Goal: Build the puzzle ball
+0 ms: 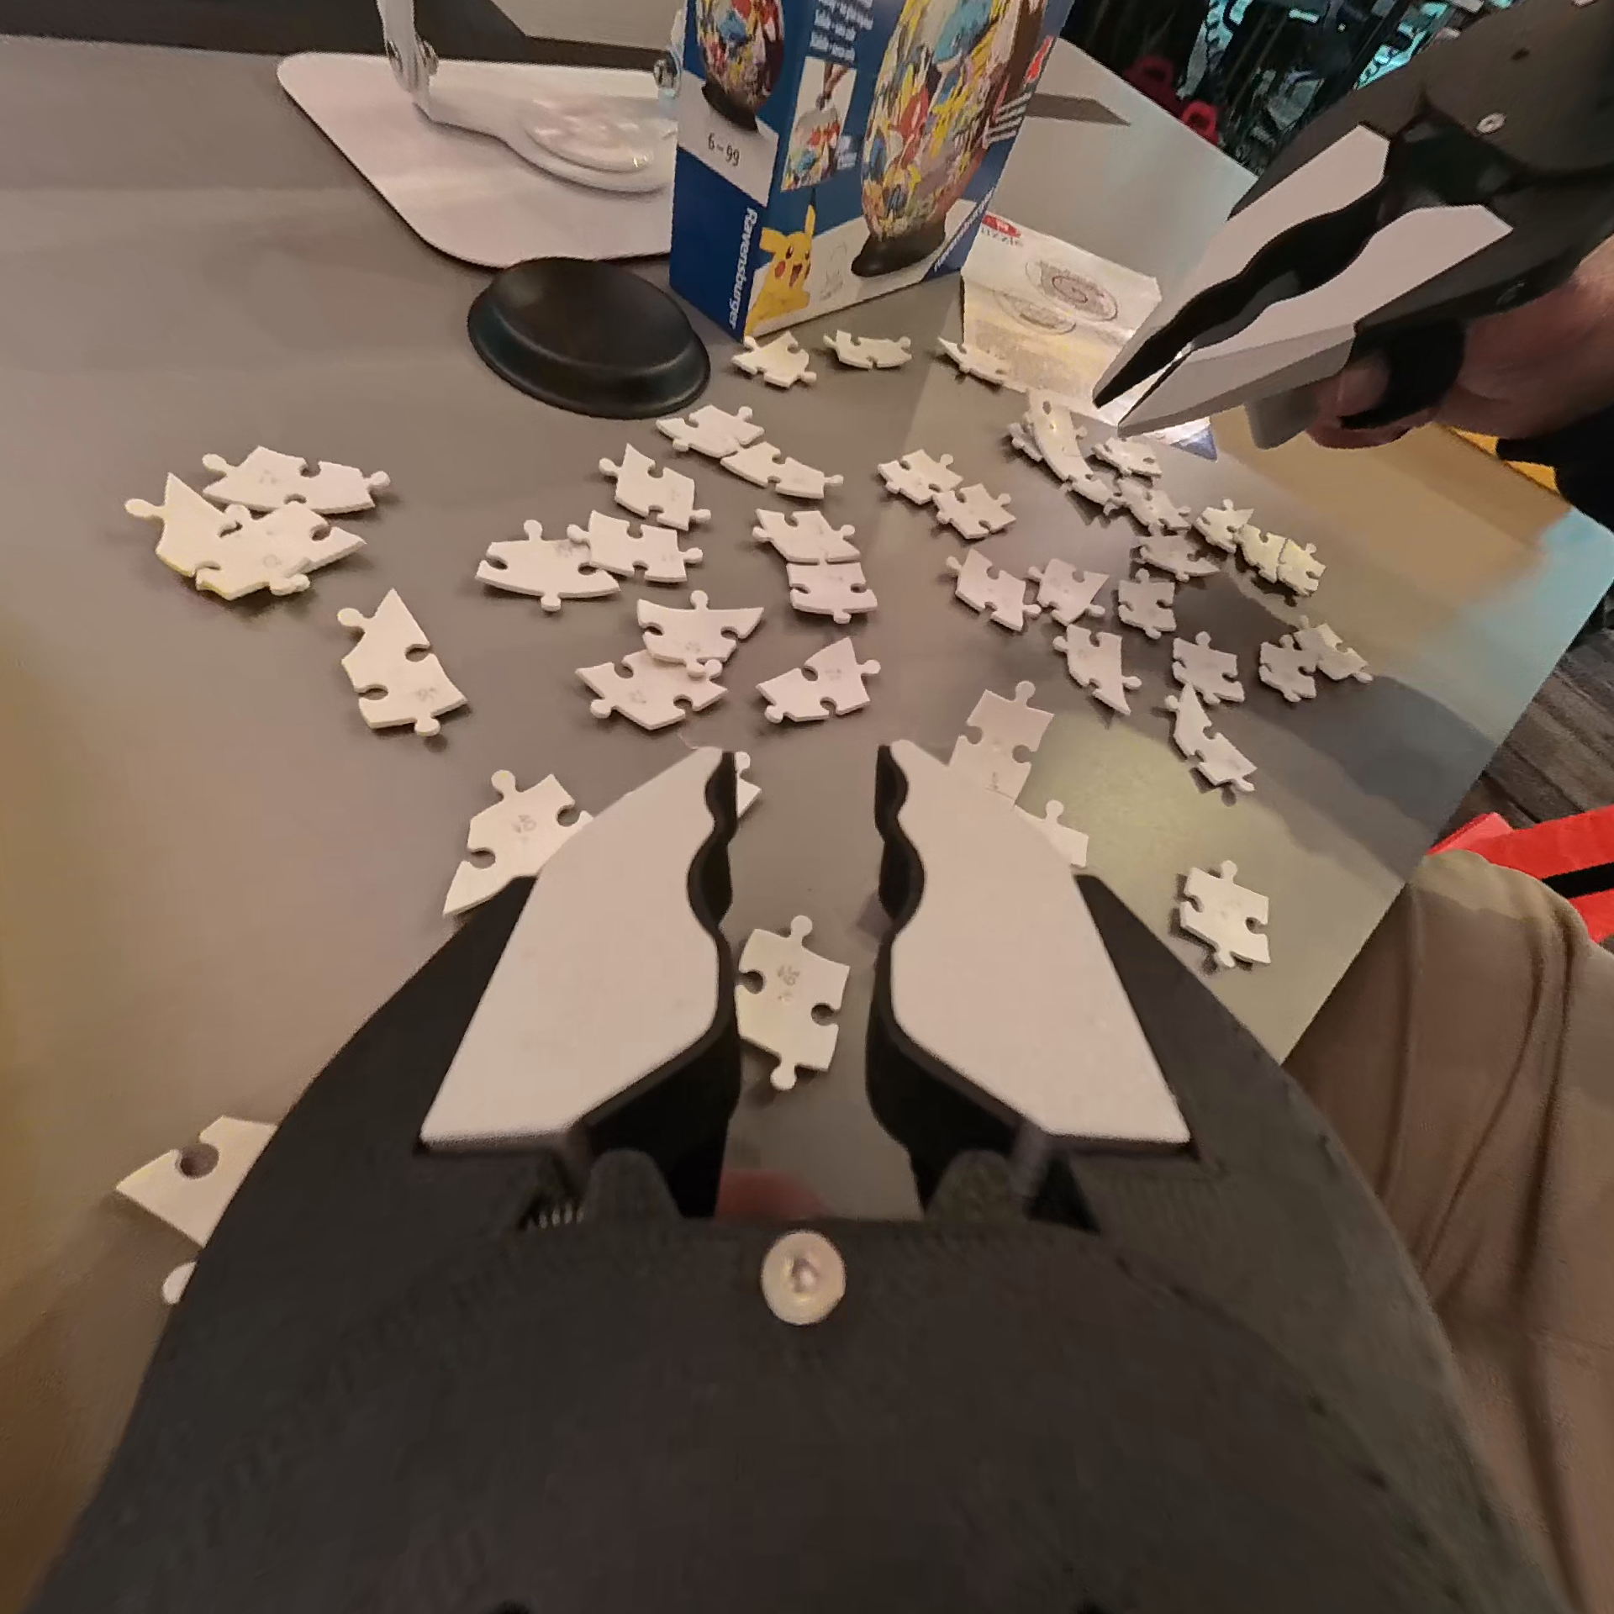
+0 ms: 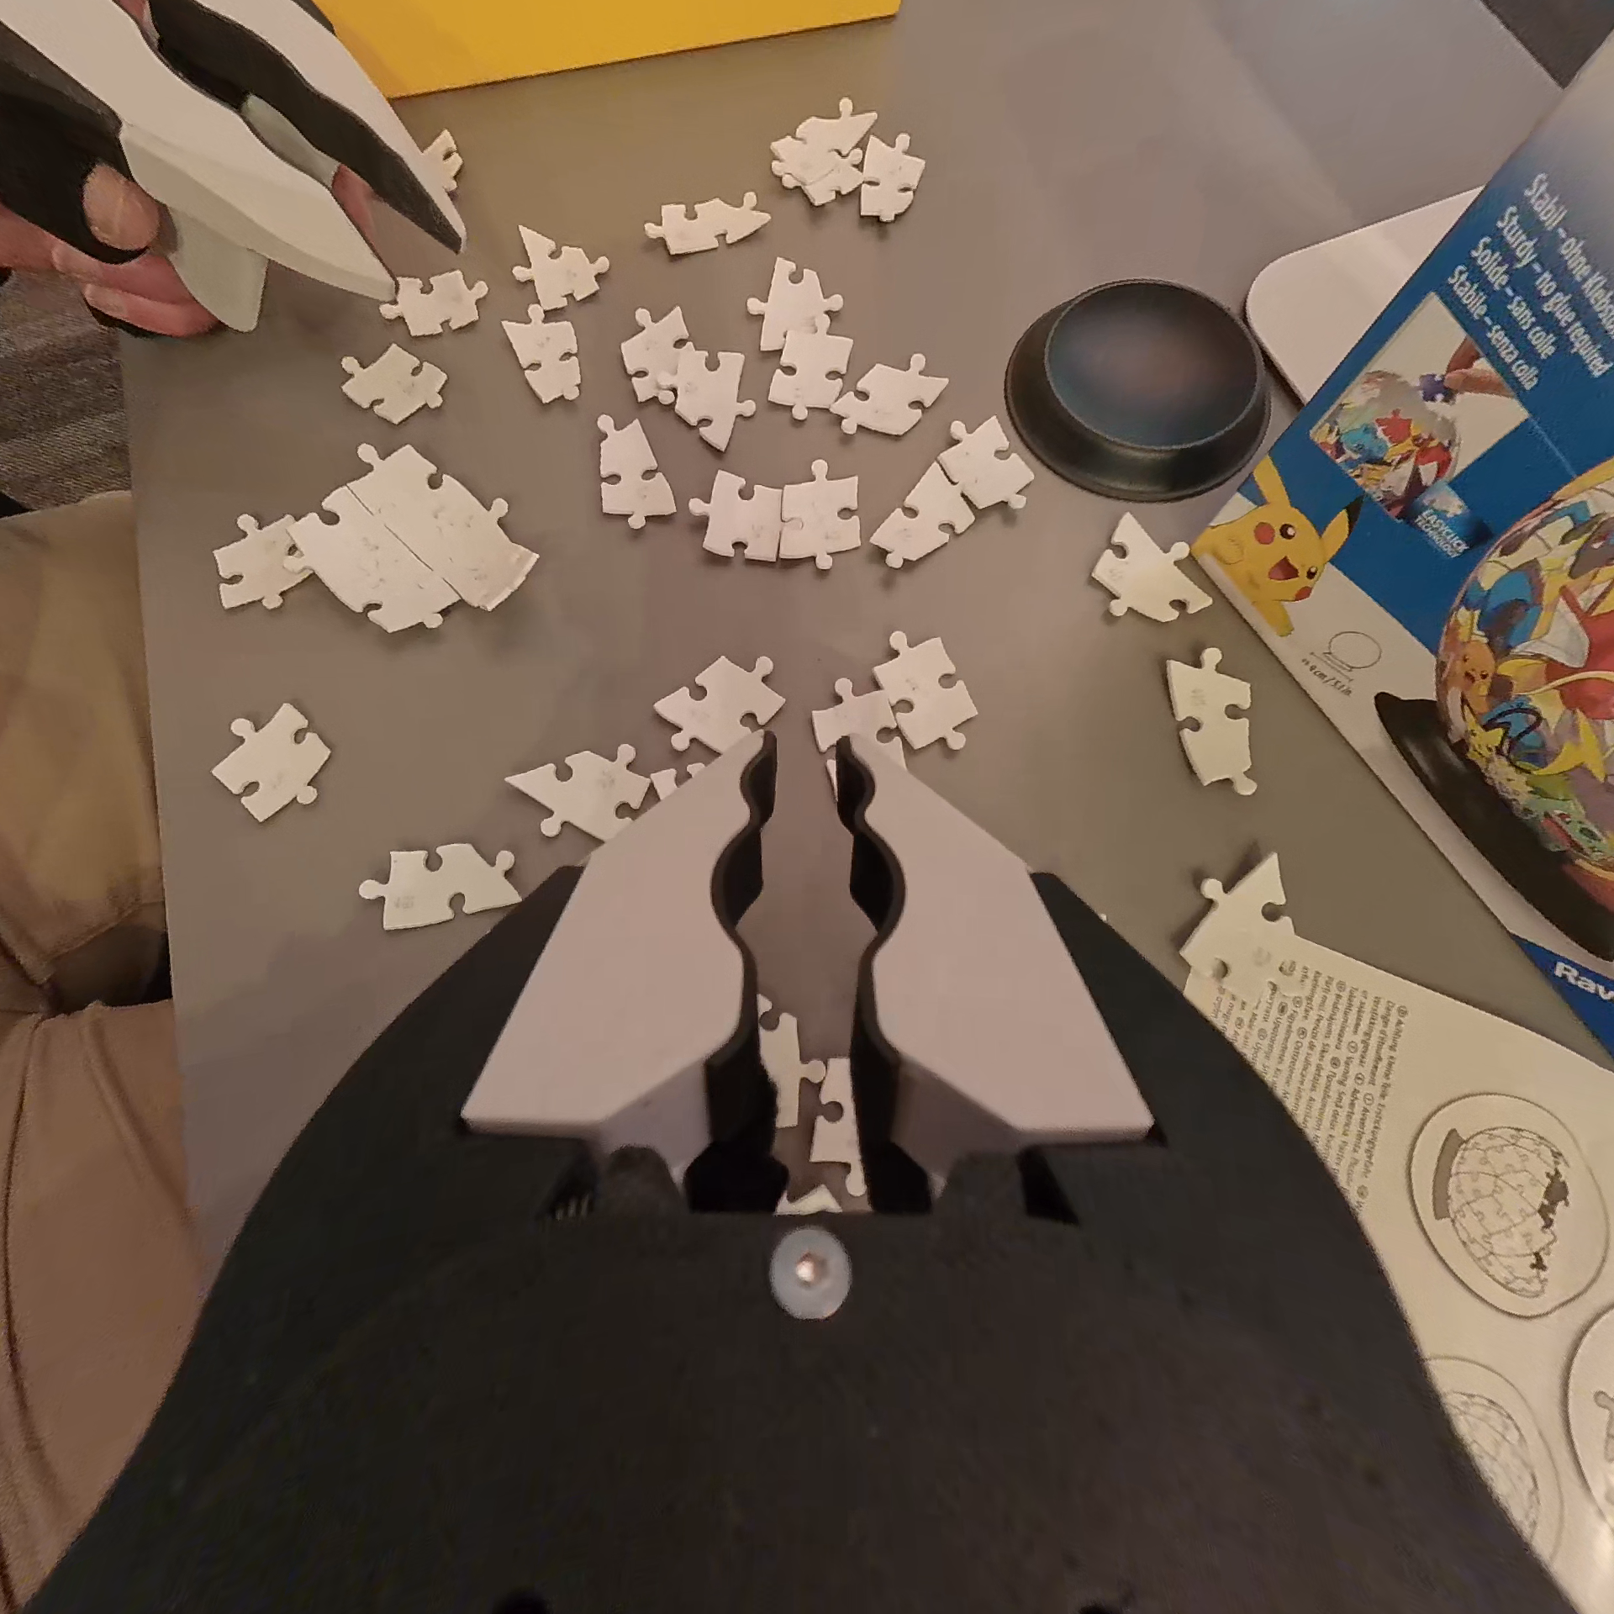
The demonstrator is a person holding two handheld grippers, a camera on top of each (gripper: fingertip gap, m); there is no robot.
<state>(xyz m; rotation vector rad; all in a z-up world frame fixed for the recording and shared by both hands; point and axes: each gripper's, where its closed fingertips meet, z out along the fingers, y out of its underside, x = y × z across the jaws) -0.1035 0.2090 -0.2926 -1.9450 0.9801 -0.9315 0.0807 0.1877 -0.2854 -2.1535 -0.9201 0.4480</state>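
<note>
A smooth grey counter [image 1: 218, 262] carries everything. Beyond the left tongs [image 1: 803, 769], the glossy puzzle box [image 1: 856, 148] stands upright, a round black stand [image 1: 589, 345] beside it. White, curved puzzle pieces [image 2: 559, 349] lie scattered ahead of both empty tongs; the left gape wide, the right tongs [image 2: 803, 751] narrowly. The counter's edge runs right.

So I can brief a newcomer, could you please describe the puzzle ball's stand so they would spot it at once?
Start at the tall blue puzzle box on the grey table. Beside it sits a glossy black oval plastic stand with a shallow dished top. It is the only dark, rounded object among flat white puzzle pieces.
</note>
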